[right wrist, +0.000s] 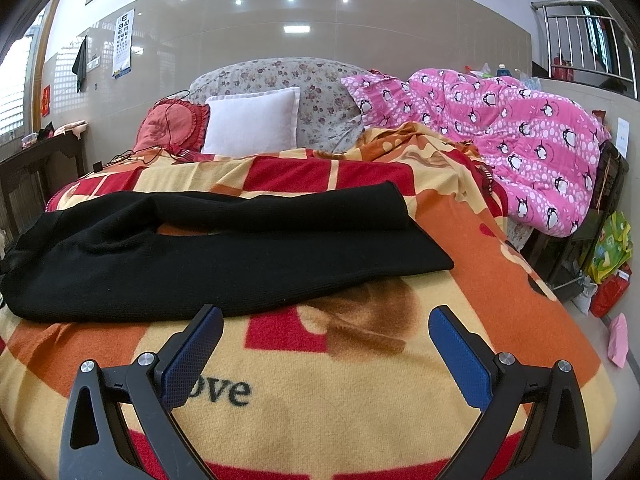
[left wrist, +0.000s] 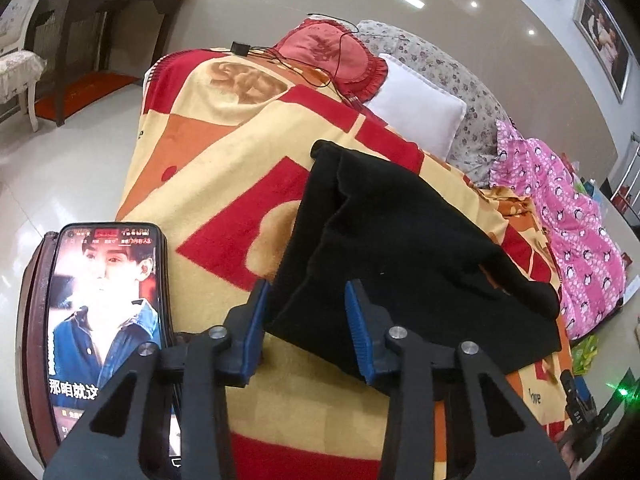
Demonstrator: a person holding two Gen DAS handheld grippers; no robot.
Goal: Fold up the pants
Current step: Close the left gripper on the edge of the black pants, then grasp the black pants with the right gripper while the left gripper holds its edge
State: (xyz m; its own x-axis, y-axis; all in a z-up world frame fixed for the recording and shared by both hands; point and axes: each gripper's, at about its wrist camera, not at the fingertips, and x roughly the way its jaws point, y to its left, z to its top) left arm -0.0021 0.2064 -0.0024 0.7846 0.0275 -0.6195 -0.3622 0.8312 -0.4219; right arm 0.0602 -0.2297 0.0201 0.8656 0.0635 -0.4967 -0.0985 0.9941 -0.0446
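Note:
Black pants lie spread across a red, orange and yellow blanket on a bed. My left gripper straddles their near corner: black cloth lies flat between the blue pads, and the jaws stand partly apart without pinching it. From the right wrist the pants stretch sideways, both legs side by side. My right gripper hovers wide open over the blanket, just short of the near leg's edge, with nothing between its fingers.
A phone with a lit screen sits at the left beside my left gripper. A white pillow, a red cushion with a cable and a pink penguin quilt crowd the far side of the bed. Bags stand on the floor to the right.

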